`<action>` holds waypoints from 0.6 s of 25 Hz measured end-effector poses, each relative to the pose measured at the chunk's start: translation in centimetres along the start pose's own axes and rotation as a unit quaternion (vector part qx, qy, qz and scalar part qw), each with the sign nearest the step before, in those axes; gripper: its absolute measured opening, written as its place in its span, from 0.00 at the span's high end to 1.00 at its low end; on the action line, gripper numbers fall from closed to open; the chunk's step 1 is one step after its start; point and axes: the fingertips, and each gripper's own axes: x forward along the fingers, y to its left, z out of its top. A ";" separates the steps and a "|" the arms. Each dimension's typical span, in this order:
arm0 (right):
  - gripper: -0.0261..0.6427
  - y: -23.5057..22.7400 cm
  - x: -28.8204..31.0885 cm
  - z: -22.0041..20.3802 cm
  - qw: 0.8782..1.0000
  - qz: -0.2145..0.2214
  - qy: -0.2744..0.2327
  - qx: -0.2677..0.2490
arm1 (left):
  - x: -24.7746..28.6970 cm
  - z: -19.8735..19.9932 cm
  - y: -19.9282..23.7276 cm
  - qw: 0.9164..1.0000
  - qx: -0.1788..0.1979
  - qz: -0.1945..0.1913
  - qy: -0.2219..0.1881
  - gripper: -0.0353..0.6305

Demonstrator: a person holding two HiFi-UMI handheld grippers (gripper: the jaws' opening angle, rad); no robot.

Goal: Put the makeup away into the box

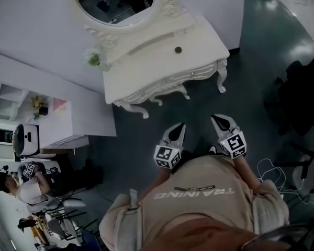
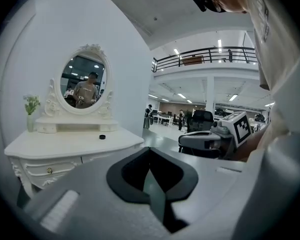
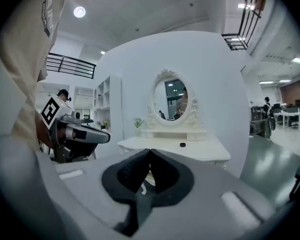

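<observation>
I hold both grippers out in front of me, well short of the white dressing table (image 1: 146, 72). The left gripper (image 1: 179, 127) and the right gripper (image 1: 218, 118) are each clenched tip to tip on nothing. A small dark round makeup item (image 1: 178, 50) sits on the tabletop, before the oval mirror (image 1: 118, 4).
</observation>
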 end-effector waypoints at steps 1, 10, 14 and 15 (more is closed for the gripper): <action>0.95 -0.5 0.1 -0.2 1.000 -0.004 0.002 -0.004 | 0.6 -0.1 -0.1 1.000 0.002 -0.001 0.003 0.95; 0.95 -2.3 3.6 -2.3 1.000 0.004 0.029 0.009 | 3.8 0.2 0.8 1.000 -0.007 -0.007 0.010 0.95; 0.95 -2.6 5.5 -2.4 0.999 0.005 0.039 0.004 | 4.3 0.0 6.0 0.999 0.032 0.017 0.031 0.95; 0.95 -3.1 6.2 -2.1 0.999 0.003 0.042 0.002 | 4.8 0.6 7.4 0.998 0.043 0.022 0.028 0.95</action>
